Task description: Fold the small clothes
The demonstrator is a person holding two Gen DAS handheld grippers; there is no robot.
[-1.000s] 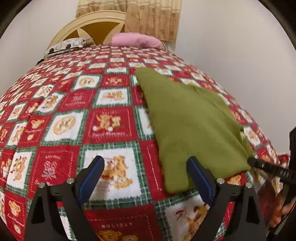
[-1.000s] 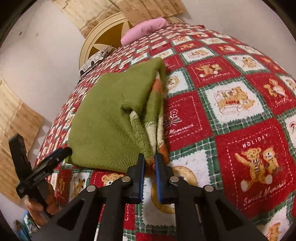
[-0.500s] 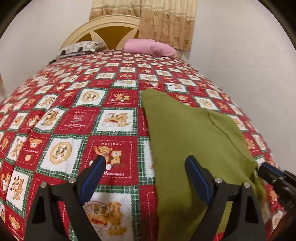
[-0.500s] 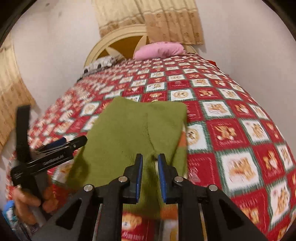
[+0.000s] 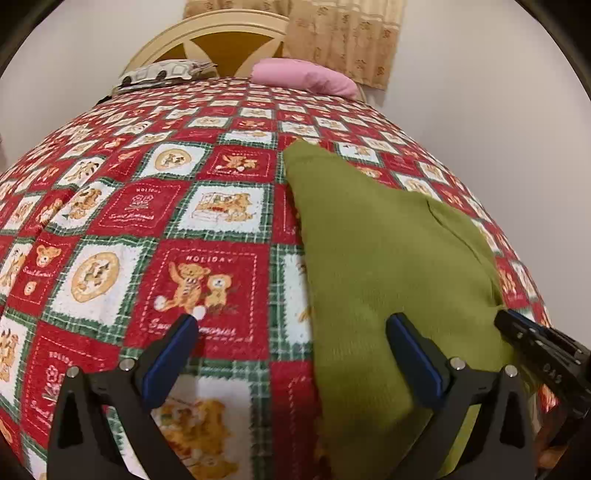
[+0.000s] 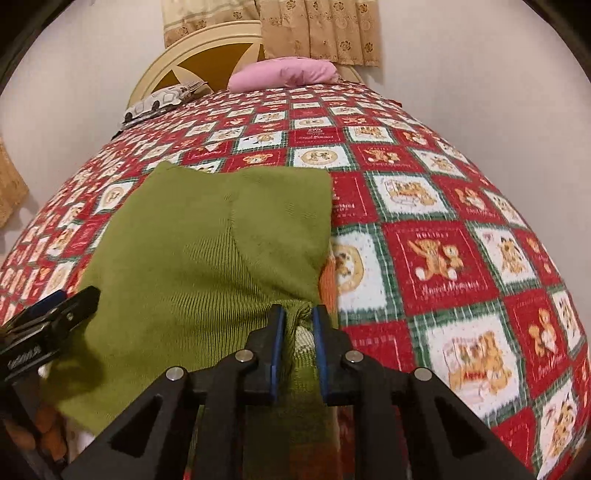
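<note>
- A green sweater [image 6: 207, 251] lies on the bed [image 6: 443, 206], on a red quilt with teddy bears [image 5: 192, 284].
- The right gripper [image 6: 297, 343] is pinching a bunched bit of the sweater at its near right edge. Its blue pads [image 6: 276, 350] press the cloth from both sides.
- Some striped orange and white knit [image 6: 327, 280] peeks out just right of the pinched spot.
- The left gripper [image 5: 291, 354] is spread wide and holds nothing. Its left pad is over the quilt and its right pad [image 5: 413, 358] is over the near part of the sweater [image 5: 388, 266].
- In the left view, the right gripper's tip [image 5: 524, 336] shows at the sweater's right edge.
- A pink pillow [image 6: 284, 72] and a patterned pillow [image 6: 159, 103] sit at the far end, by the round headboard [image 6: 207, 48].
- Tan curtains [image 6: 317, 29] hang on the far wall.
</note>
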